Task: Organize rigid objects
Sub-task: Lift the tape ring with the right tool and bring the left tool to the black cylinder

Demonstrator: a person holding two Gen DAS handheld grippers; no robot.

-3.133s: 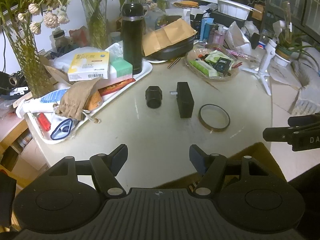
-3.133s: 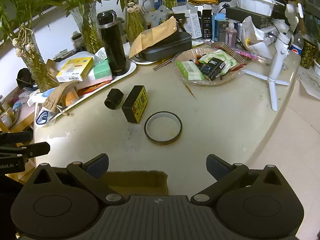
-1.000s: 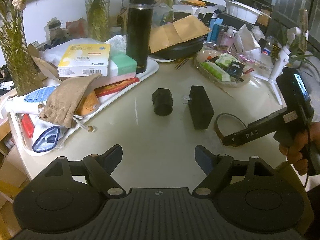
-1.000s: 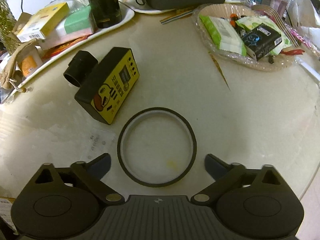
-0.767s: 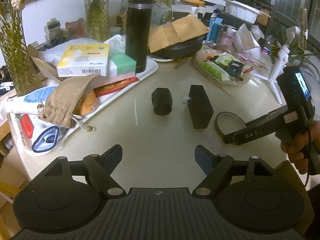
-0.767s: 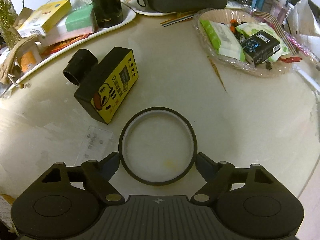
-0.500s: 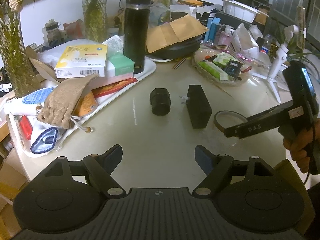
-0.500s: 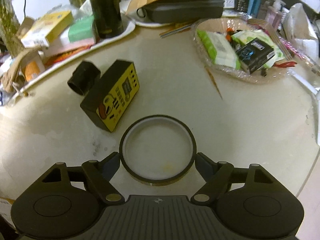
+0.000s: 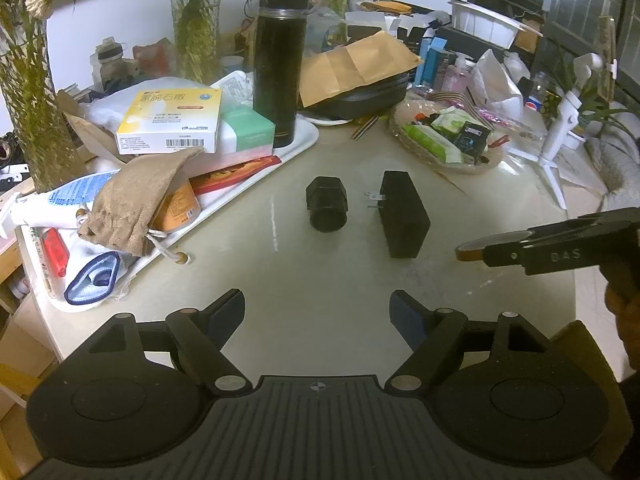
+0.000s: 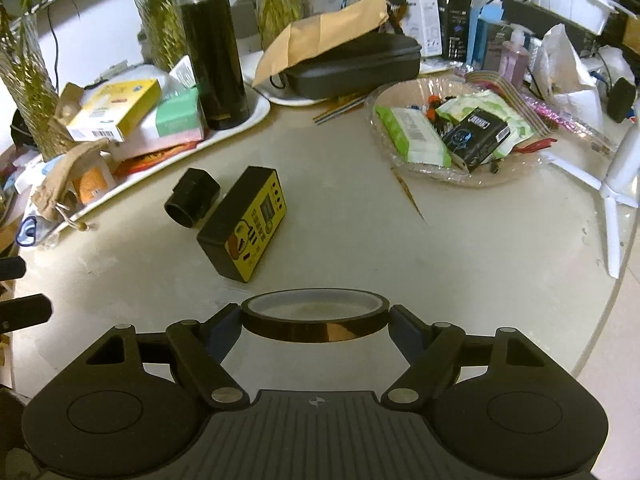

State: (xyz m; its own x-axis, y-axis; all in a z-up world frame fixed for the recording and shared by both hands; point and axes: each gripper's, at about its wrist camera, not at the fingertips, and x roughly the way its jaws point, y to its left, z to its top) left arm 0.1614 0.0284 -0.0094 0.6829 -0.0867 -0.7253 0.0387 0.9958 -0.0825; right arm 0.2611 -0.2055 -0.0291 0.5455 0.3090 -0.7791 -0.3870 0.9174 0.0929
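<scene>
Right claw [image 10: 315, 322] grips the tape roll [image 10: 315, 318] by its outer edge, one finger on each side, roll lifted clear of the counter [image 10: 480, 248]. Left claw [image 9: 318, 312] hangs with fingers spread, nothing between them. Ahead and left of the right claw: yellow-faced black box [image 10: 246, 224] lying on the counter, black cap [image 10: 192, 197] just beside it, further left. Far left beyond these: white tray [image 10: 256, 114] holding a black bottle [image 10: 214, 48]. Far right: bowl [image 10: 456, 128] of packets.
</scene>
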